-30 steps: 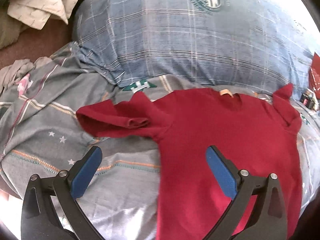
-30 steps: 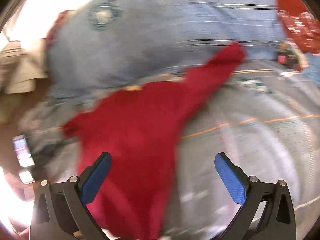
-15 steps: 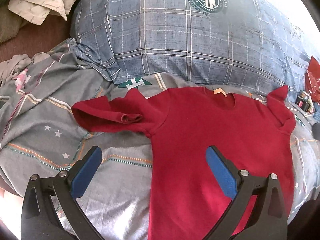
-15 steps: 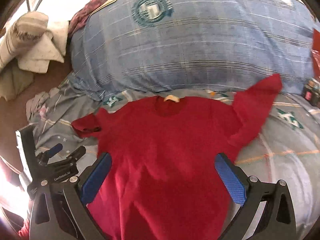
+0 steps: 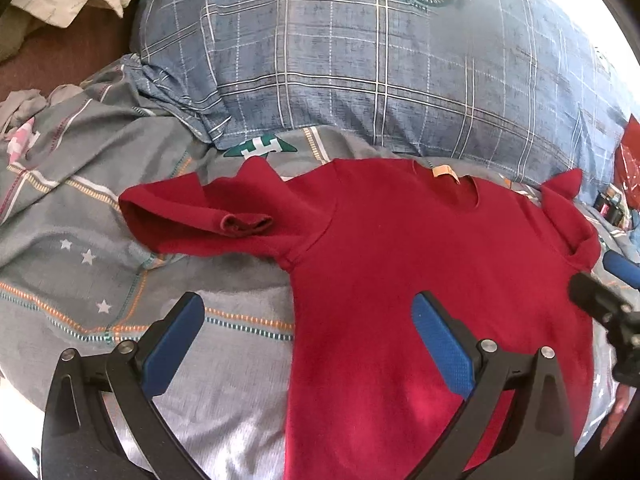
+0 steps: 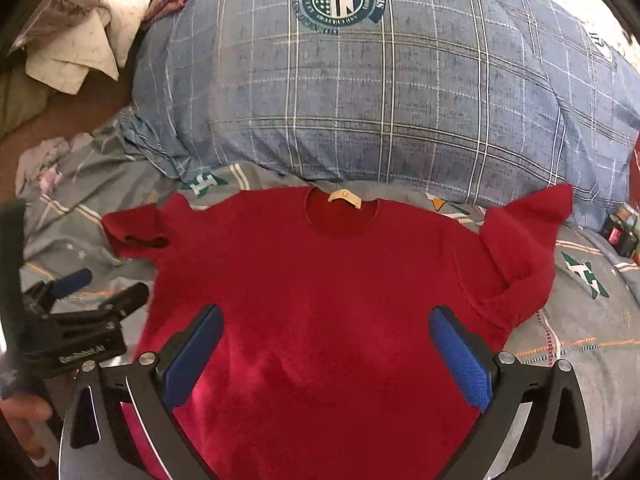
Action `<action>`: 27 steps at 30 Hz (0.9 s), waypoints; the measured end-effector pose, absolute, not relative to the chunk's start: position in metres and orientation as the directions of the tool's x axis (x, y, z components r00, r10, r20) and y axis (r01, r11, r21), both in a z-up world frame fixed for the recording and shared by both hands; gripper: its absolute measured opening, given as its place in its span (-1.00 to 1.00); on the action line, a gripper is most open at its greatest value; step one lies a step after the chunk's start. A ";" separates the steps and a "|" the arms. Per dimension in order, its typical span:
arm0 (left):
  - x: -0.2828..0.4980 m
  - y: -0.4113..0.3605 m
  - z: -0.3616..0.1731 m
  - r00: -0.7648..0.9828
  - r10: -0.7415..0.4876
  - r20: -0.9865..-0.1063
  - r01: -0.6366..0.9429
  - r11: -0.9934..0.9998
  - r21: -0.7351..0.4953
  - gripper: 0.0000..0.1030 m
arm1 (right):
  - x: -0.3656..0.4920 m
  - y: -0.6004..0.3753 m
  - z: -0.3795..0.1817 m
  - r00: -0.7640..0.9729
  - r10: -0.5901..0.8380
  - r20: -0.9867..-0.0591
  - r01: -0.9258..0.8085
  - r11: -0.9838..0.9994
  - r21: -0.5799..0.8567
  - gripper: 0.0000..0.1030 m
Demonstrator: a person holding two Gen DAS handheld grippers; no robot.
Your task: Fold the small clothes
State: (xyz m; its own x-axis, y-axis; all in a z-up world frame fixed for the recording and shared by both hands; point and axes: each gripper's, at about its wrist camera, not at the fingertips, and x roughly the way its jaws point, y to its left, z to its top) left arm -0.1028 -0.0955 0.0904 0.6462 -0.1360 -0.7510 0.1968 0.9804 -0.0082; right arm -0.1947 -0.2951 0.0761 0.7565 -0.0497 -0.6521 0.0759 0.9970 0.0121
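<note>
- The red shirt (image 6: 320, 280) now lies spread on the grey bedsheet (image 5: 100, 280), collar toward the plaid pillow (image 6: 380, 100), and the right wrist view is sharp where it was smeared with motion a second ago. I read that as the spreading swing being over.
- My right gripper (image 6: 326, 354) has come round from the shirt's right edge to sit centred over the body, jaws wide apart and holding nothing.
- My left gripper (image 5: 308, 346) hangs over the shirt's left side seam, also spread and empty; its view has barely shifted over the last second, only closing in a little.
- The left sleeve (image 5: 200, 216) is doubled back on itself, cuff pointing toward the body. The right sleeve (image 6: 520, 256) is crumpled and kinked upward near the pillow.
- My judgement: laying out is nearly done, folding has not begun. Both sleeves likely want flattening or tucking inward first.
- Risk: the fabric looks soft and may drag along if I pinch only one layer.
</note>
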 end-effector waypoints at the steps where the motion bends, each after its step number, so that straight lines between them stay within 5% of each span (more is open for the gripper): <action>1: -0.101 -0.097 0.090 0.644 -0.140 -0.752 0.204 0.979 -0.007 1.00 | -0.191 -0.296 0.071 0.752 -0.060 -0.657 0.081 0.997 0.002 0.99; 13: -0.065 -0.105 0.073 0.600 -0.218 -0.769 0.210 0.971 -0.112 1.00 | -0.154 -0.298 0.048 0.723 -0.034 -0.690 0.095 0.994 0.050 0.99; 27: -0.053 -0.099 0.061 0.610 -0.136 -0.781 0.183 0.983 -0.028 1.00 | -0.133 -0.293 0.035 0.705 -0.034 -0.708 0.093 0.995 0.045 0.99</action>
State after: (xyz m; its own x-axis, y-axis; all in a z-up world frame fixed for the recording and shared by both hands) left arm -0.0530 -0.0990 0.0606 0.6099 -0.1357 -0.7808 0.1831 0.9827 -0.0278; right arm -0.1333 -0.2934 0.0352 0.7051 -0.0336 -0.7084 0.0926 0.9947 0.0450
